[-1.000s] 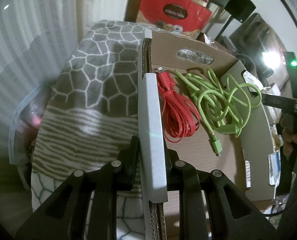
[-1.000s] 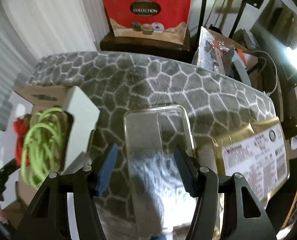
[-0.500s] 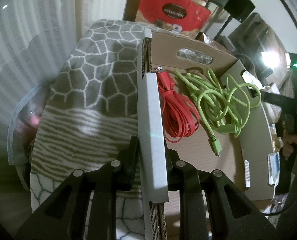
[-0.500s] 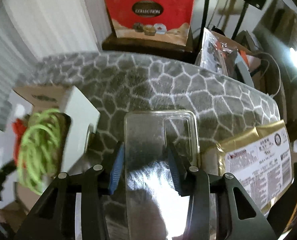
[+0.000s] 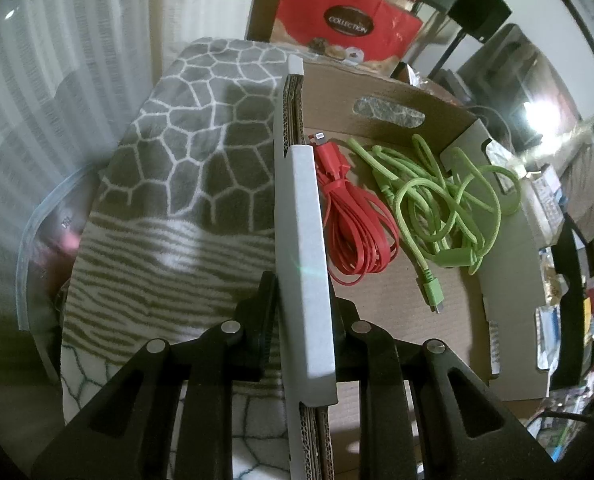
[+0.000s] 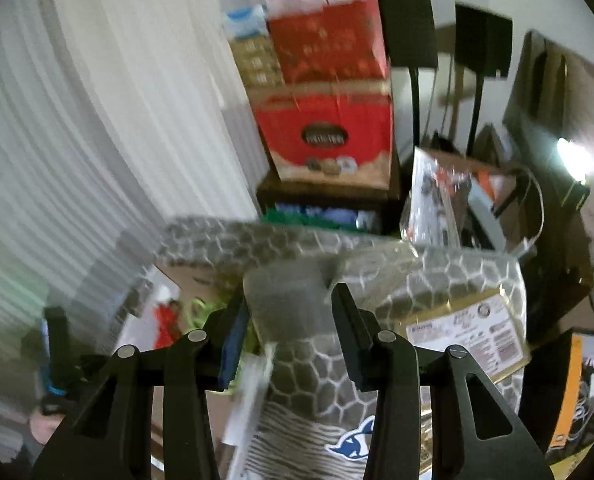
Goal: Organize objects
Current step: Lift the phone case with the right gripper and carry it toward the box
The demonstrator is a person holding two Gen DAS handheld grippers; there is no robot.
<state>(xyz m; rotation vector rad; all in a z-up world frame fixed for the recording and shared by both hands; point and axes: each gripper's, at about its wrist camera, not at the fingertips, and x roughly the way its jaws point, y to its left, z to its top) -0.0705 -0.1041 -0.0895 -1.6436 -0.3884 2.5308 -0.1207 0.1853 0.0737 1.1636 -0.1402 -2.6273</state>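
Left wrist view: nothing has shifted since the earlier frame. My left tool [image 5: 303,320] stays clamped on the side wall of the cardboard box [image 5: 377,292], jaws pressed against both faces of the white-topped, corrugated edge. Inside the box, a flat red cable [image 5: 353,216] lies coiled beside the wall, and a braided green cable [image 5: 449,200] is tangled loosely next to it. The box rests on a fleecy grey blanket [image 5: 201,148] with a white honeycomb pattern.

Right wrist view: the frame is blurred. Compared with a second ago, the view has risen and the blanket [image 6: 469,272] has dropped lower. My right tool [image 6: 291,312] is partly closed on a clear, glossy phone case [image 6: 293,300], held up above the blanket near the box. A gold foil packet [image 6: 465,332] lies to the right
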